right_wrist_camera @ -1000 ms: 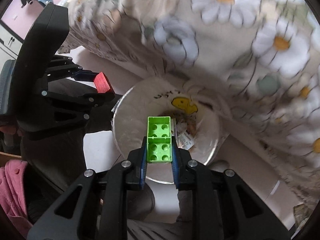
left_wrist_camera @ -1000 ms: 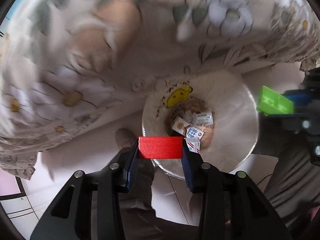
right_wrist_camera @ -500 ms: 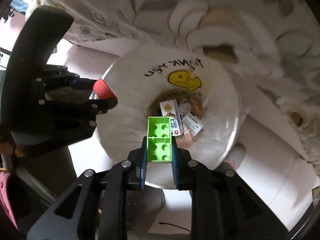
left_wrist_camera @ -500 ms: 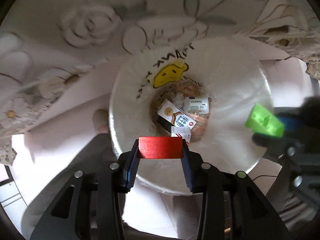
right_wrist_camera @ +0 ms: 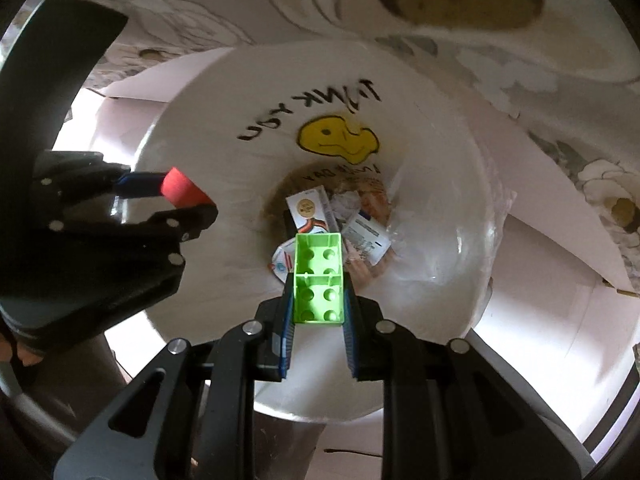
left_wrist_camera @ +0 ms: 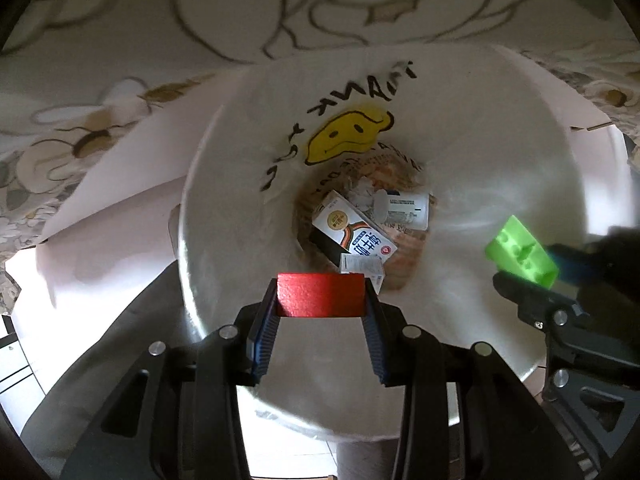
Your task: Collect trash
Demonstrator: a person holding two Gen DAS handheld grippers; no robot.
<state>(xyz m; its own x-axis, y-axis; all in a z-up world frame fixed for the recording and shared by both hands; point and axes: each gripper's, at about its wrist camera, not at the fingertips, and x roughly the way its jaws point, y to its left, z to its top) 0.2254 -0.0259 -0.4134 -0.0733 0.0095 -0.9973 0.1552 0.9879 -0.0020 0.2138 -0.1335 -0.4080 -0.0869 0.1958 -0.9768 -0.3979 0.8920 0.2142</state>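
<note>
Nearest, bottom centre of the left wrist view, the left gripper (left_wrist_camera: 321, 307) is clenched on a red block (left_wrist_camera: 320, 294). In the right wrist view, bottom centre, the right gripper (right_wrist_camera: 318, 312) is clamped on a green brick (right_wrist_camera: 319, 284), studs side not visible, hollow side up. Both pieces hang over the mouth of the trash bin (left_wrist_camera: 208, 216), lined w/ a white bag w/ a yellow smiley (left_wrist_camera: 349, 136). Deeper, at the centre of the frame, cartons and wrappers (left_wrist_camera: 352, 236) lie on the bottom already. So I judge: some trash is in; these 2 items are carried over the bin but not dropped yet. Far behind, top of the frame, a flowered cloth (left_wrist_camera: 100, 40).
</note>
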